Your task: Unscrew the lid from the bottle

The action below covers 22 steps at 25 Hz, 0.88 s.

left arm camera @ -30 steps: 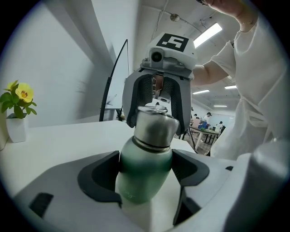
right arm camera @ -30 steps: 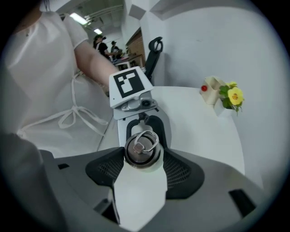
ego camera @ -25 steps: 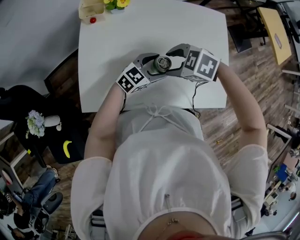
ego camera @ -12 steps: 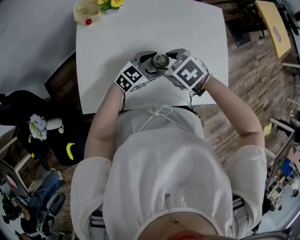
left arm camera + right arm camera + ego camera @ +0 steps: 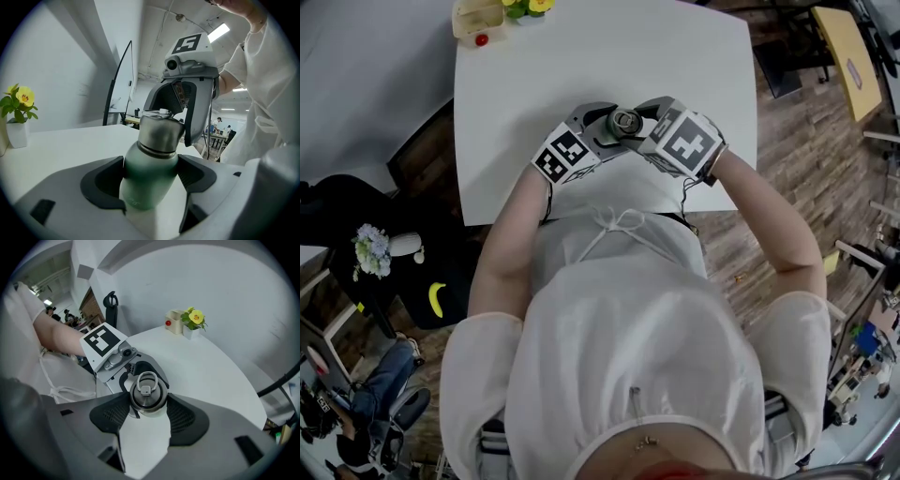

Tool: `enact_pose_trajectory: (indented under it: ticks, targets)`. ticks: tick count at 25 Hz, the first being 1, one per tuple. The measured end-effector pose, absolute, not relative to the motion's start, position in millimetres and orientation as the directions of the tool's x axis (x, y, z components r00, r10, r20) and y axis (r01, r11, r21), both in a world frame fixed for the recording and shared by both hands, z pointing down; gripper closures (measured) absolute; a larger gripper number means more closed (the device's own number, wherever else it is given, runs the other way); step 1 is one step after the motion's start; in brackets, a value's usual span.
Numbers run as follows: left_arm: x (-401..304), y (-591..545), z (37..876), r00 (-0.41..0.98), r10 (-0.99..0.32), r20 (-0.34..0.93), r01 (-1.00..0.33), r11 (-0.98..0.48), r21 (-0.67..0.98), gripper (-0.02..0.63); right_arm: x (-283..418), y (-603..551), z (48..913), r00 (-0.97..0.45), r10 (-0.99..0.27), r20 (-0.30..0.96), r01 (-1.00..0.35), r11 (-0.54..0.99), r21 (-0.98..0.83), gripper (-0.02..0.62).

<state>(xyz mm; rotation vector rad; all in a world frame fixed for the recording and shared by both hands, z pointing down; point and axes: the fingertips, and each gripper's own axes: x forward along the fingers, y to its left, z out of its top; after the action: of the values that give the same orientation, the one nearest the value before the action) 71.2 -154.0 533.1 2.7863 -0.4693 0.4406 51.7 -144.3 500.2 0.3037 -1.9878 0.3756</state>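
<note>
A green bottle [image 5: 149, 180] with a steel lid [image 5: 161, 132] stands on the white table [image 5: 581, 56] near its front edge. My left gripper [image 5: 151, 190] is shut on the green body, a pad pressing each side. My right gripper [image 5: 149, 409] comes down over the top, and its jaws are closing on the ringed lid [image 5: 148, 392], whose sides both pads touch. In the head view the lid [image 5: 624, 122] shows between the left gripper [image 5: 612, 129] and the right gripper [image 5: 636, 120], which meet over it.
A small pot of yellow flowers [image 5: 530, 7] and a cream box [image 5: 478, 21] with a red piece stand at the table's far left corner. The table's front edge runs just below the grippers, against the person's body. Wooden floor and furniture lie to the right.
The right gripper has twisted about the lid, its marker cube swinging from the right round toward the person. The left gripper and the bottle have stayed in place.
</note>
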Motion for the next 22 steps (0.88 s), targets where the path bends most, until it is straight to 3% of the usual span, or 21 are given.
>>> enact_pose_trajectory:
  ticks: [12, 22]
  targets:
    - [70.9, -154.7, 533.1, 0.899, -0.276, 0.341, -0.362, -0.906, 0.222, 0.235, 52.8, -138.6, 499.2, -0.368, 0.163, 0.915, 0.205, 0.975, -0.092, 0.339]
    - [70.3, -155.5, 533.1, 0.898, -0.277, 0.342, -0.365, -0.904, 0.224, 0.235, 51.4, -138.6, 497.2, -0.385, 0.182, 0.905, 0.22, 0.97, -0.102, 0.341]
